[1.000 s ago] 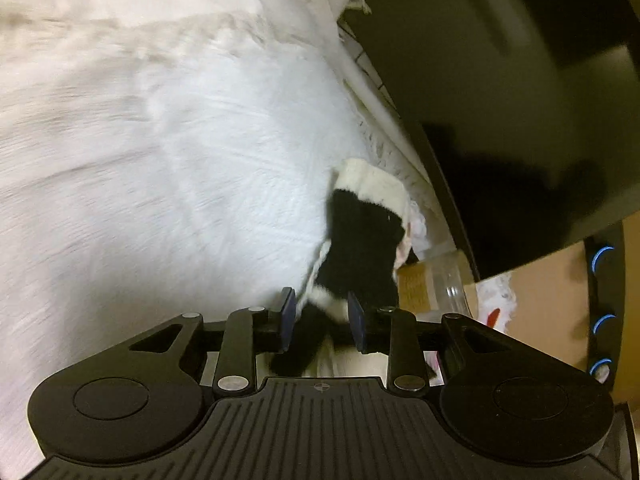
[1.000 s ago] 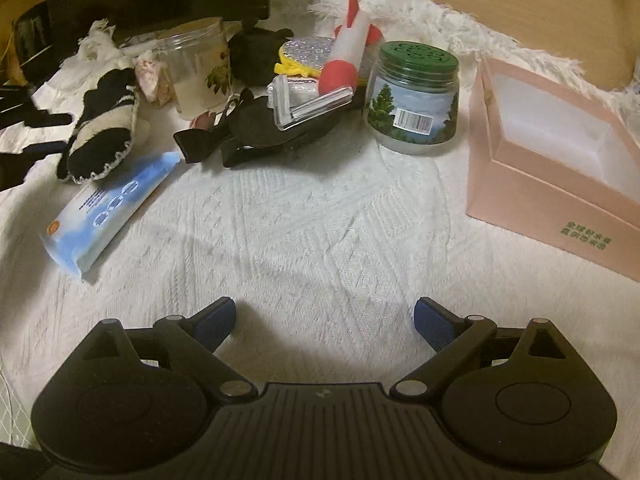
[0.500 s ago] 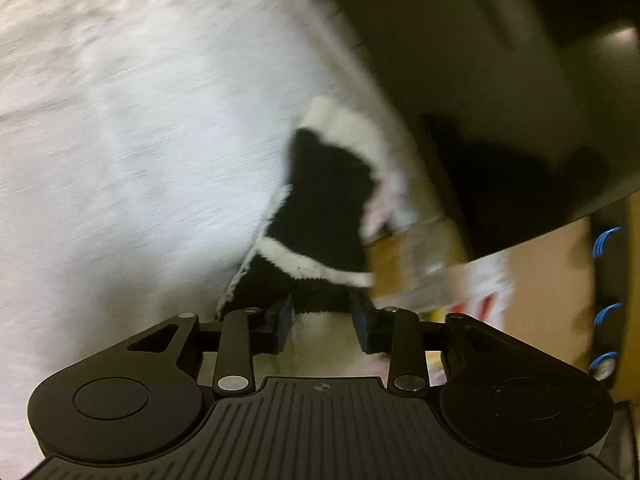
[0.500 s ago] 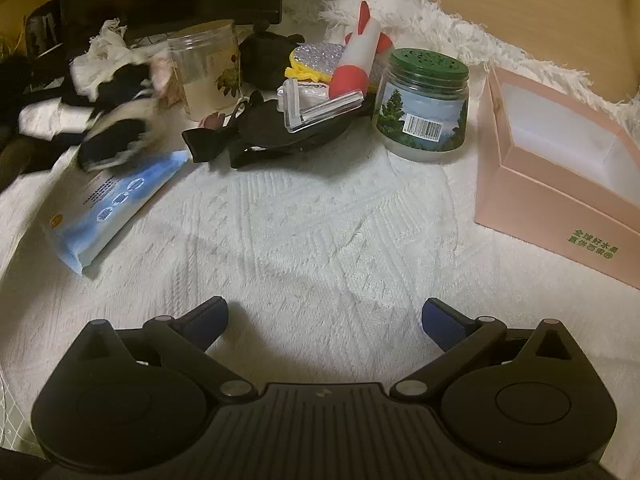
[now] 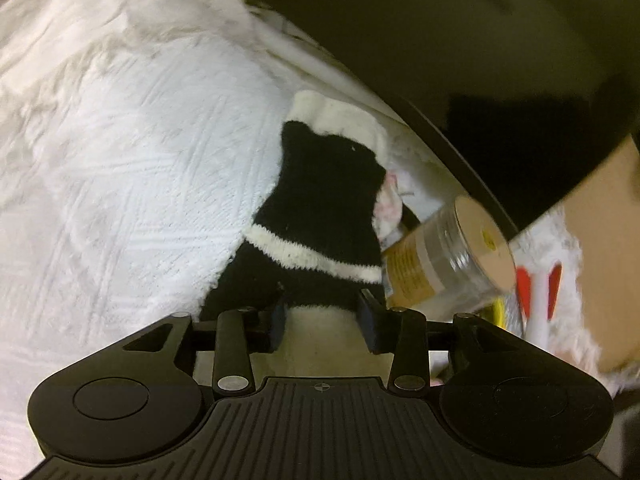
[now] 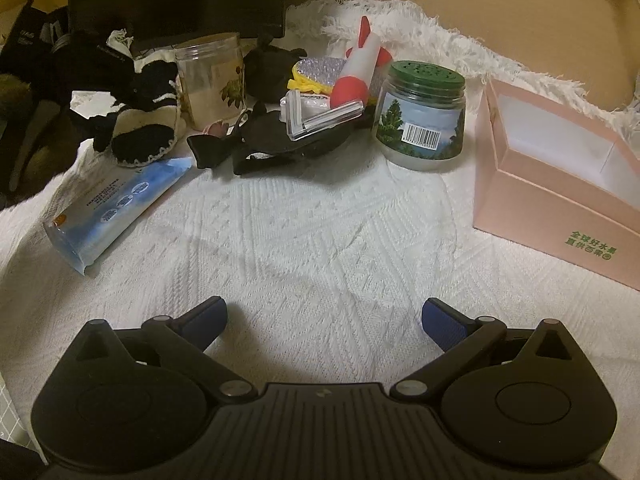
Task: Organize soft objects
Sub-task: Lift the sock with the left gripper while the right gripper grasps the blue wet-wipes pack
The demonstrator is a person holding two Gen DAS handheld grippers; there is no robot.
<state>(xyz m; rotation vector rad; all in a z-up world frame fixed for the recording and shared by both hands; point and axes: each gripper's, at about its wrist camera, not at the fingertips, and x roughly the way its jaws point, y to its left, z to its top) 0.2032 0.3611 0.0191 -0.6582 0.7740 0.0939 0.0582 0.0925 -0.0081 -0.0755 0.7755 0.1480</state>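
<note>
At the bottom of the right wrist view, the right claw (image 6: 323, 318) stood spread wide over the bare white cloth (image 6: 320, 248) with nothing between its pads. Farther out on the cloth, a blue packet (image 6: 116, 208) lay to the left and an open pink box (image 6: 560, 184) stood to the right. Behind them came a row of clutter — a black bow (image 6: 256, 148), a clear holder (image 6: 320, 118), a green-lidded jar (image 6: 422, 116), a red-and-white rocket toy (image 6: 360, 68) and a clear jar (image 6: 212, 80). The sock (image 6: 144, 128), black with white stripes, lay at the left end of that row, touching the clear jar.

In the left wrist view, the left claw (image 5: 323, 322) had just been opening; its pads stood either side of the sock's (image 5: 320, 216) near end, and whether they pressed on it could not be told. The sock stretched away from the claw across the cloth (image 5: 120, 168), its white cuff at the far end and the clear jar (image 5: 444, 256) against its right side. A dark surface (image 5: 460, 40) rose beyond.
</note>
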